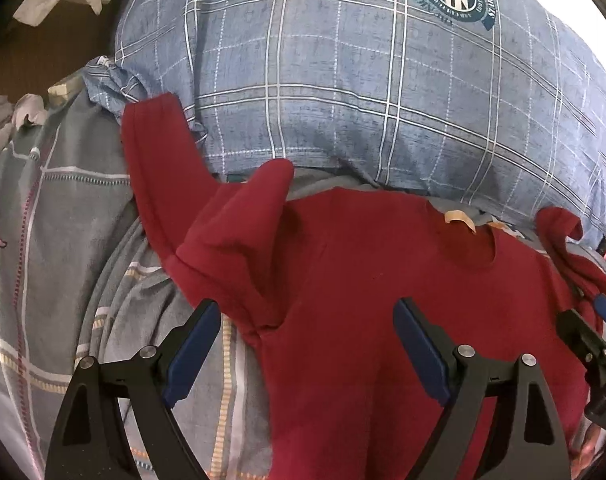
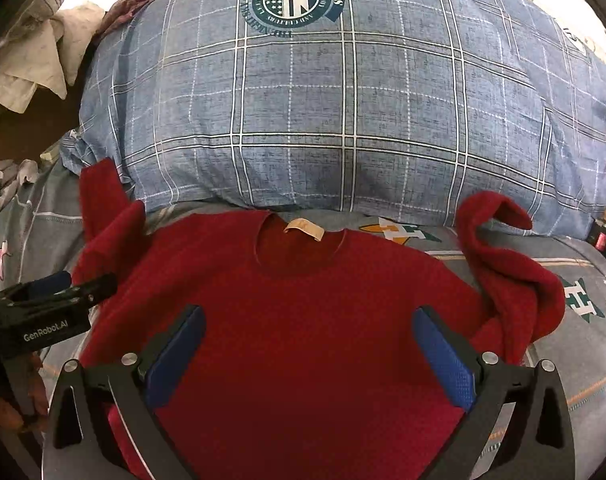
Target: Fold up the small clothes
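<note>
A: Item one?
B: One red sweater (image 2: pixel 303 300), long-sleeved, tan neck label, flat on the bed (image 2: pixel 583 360), centre frame; both sleeves crumpled at its sides.
A: Behind it?
B: One blue plaid pillow (image 2: pixel 343 100), upper frame.
A: Claws?
B: Two: left claw (image 1: pixel 305 356) and right claw (image 2: pixel 309 356), each spread, empty, above the sweater.

Both fisheye views bow straight lines and go black at the corners, with blown-out white glare at twelve to two o'clock, soft even daylight on the sharp blue plaid pillow (image 2: pixel 343 120), and slight edge blur.
</note>
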The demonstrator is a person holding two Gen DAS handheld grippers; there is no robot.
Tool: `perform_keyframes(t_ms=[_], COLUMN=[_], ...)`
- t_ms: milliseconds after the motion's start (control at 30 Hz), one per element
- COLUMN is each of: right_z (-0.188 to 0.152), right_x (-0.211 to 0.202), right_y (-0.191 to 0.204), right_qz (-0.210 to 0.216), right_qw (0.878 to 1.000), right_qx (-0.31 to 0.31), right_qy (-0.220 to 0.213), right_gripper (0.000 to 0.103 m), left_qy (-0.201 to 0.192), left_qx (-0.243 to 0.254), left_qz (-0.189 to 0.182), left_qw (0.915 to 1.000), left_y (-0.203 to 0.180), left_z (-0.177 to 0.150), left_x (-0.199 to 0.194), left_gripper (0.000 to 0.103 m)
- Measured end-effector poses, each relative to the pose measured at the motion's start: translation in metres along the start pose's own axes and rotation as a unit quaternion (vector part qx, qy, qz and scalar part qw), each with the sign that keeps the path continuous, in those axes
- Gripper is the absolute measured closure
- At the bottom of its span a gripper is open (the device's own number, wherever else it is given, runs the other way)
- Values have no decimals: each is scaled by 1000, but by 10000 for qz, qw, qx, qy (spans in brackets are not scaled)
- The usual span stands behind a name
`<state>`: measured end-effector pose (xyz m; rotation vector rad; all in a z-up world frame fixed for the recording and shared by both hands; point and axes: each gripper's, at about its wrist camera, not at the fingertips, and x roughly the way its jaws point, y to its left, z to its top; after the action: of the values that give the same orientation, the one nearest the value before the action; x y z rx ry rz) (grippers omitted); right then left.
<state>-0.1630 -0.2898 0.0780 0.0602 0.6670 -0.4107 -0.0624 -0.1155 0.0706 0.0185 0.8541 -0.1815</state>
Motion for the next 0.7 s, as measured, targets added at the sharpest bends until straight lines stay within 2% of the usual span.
perform_keyframes(t_ms=[267, 700], right_z=[-3, -5], right_x=[3, 9], right_y=[-4, -1], right_qz=[29, 19], right_qw=[9999, 9998], right_qx=[105, -59], right_qy=[80, 169], right_gripper=[0, 0], left_qy=[-86, -97], left_qx=[-10, -10], left_qz=[54, 55], left_qw=[9999, 9999], left_y=[5, 9], left_z=[-8, -7], left_x=[-4, -4], left_gripper=[15, 15])
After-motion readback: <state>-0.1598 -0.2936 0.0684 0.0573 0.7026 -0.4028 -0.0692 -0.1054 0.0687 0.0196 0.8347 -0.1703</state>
